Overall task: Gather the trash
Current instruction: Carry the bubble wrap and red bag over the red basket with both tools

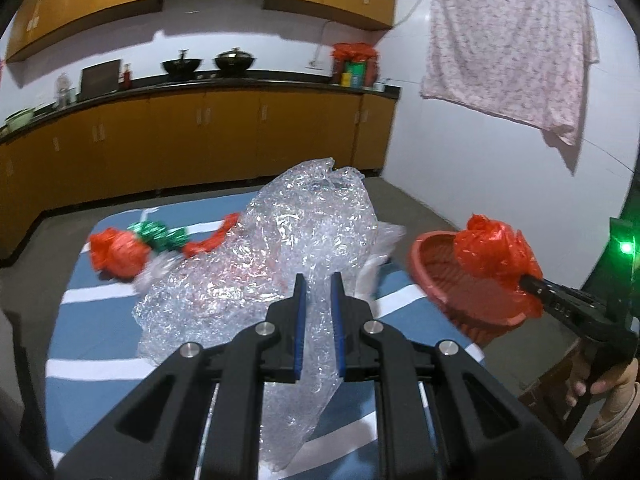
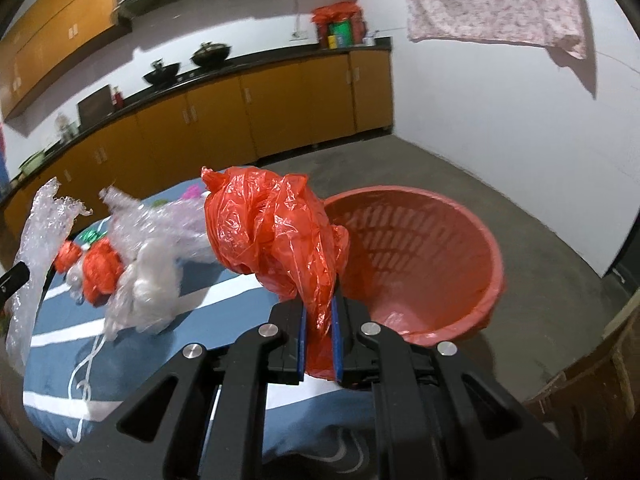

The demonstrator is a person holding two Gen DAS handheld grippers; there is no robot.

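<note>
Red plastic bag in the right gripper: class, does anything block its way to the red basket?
Nothing visible does. The red plastic bag, clamped in the right gripper, hangs beside the red basket, whose open mouth faces it.

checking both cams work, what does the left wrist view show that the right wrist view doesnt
Only the left wrist view shows the person's hand holding the right gripper and the left gripper shut on bubble wrap. Only the right wrist view shows the inside of the red basket and a pink scrap. Both show the red bag, the blue striped cloth and the kitchen counter.

red bag (image 2: 276, 232), red basket (image 2: 420, 256), blue-white striped cloth (image 1: 96, 320)
</note>
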